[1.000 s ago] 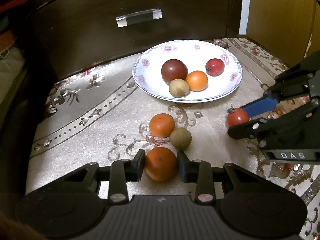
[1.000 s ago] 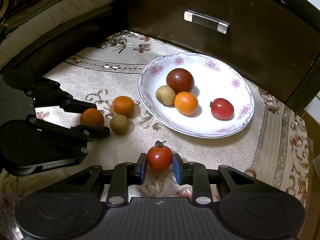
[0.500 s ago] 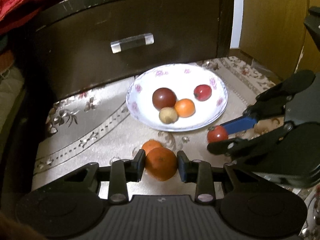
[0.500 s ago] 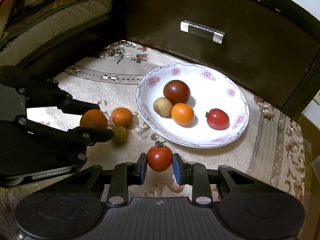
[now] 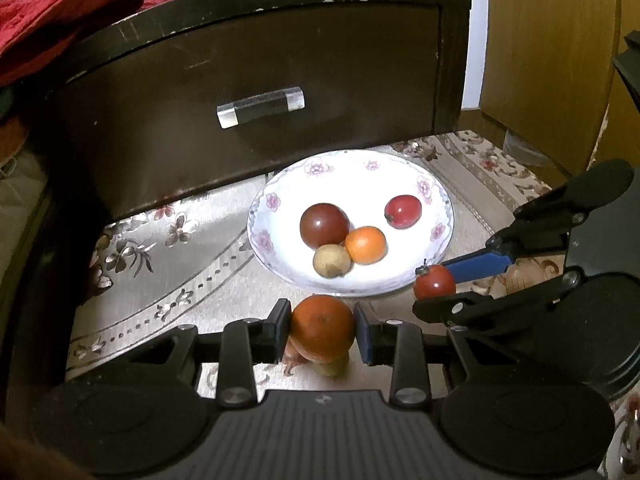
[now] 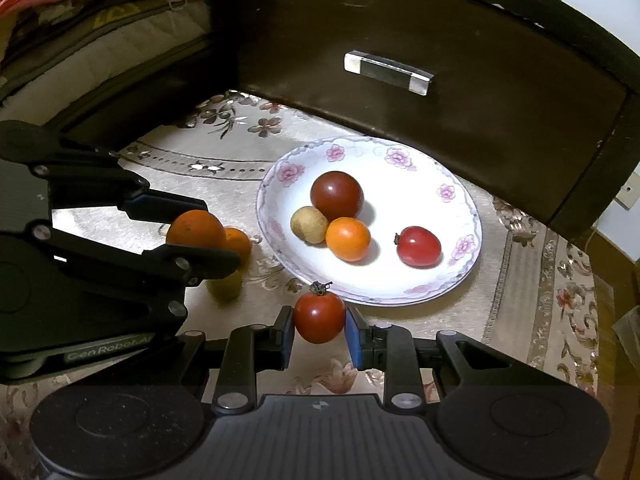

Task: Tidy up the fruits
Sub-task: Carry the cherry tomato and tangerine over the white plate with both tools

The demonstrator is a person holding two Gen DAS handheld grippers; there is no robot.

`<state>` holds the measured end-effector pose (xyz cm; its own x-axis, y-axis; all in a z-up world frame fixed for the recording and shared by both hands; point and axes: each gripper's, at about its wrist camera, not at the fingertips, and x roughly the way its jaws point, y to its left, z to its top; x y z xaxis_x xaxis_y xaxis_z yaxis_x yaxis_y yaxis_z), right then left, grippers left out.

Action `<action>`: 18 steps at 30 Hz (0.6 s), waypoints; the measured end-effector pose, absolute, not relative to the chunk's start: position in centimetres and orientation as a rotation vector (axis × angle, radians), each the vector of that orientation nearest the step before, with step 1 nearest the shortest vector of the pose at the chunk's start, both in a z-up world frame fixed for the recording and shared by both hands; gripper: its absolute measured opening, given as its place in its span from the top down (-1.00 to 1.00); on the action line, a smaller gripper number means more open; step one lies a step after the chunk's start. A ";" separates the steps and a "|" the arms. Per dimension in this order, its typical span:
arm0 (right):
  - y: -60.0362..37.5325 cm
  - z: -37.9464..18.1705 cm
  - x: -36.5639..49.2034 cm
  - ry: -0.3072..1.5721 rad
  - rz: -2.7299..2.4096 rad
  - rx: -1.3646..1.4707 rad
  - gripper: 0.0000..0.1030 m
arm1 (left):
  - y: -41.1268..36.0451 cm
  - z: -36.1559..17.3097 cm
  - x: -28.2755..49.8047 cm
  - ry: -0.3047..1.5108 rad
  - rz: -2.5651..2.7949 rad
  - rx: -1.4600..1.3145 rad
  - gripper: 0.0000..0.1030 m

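My left gripper (image 5: 322,328) is shut on an orange (image 5: 322,327), held above the cloth just short of the white flowered plate (image 5: 416,178). My right gripper (image 6: 319,327) is shut on a small red tomato (image 6: 319,317) with a dry stem, near the plate's (image 6: 464,216) front rim. On the plate lie a dark red tomato (image 6: 337,195), a small orange (image 6: 347,239), a tan round fruit (image 6: 309,225) and a red tomato (image 6: 419,246). Another orange (image 6: 240,242) and a brownish fruit (image 6: 226,286) rest on the cloth under the left gripper (image 6: 200,236).
A dark wooden drawer front (image 5: 256,80) with a clear handle (image 5: 260,106) stands right behind the plate. A patterned cloth (image 5: 168,256) covers the surface. Red fabric (image 5: 52,16) lies on top at the left. A wooden panel (image 5: 548,52) rises at the right.
The left gripper has lifted the orange off the cloth, away from the other orange and the brownish fruit. The right gripper has raised the tomato slightly, closer to the plate's rim.
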<state>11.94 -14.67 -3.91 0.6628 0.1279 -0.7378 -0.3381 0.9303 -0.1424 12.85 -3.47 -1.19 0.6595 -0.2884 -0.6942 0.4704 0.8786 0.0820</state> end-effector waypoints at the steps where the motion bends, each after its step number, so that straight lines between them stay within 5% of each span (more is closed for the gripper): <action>1: -14.7 -3.9 12.0 0.806 0.263 -0.279 0.55 | -3.6 -1.1 13.0 0.733 -0.434 0.266 0.24; 18: -15.2 -3.3 13.0 0.766 0.245 -0.292 0.55 | -4.7 -0.2 14.6 0.694 -0.442 0.239 0.24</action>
<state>12.99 -15.23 -3.27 0.6960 0.1110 -0.7094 -0.3214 0.9317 -0.1694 14.63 -4.72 -0.24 0.6819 -0.3119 -0.6617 0.4679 0.8813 0.0668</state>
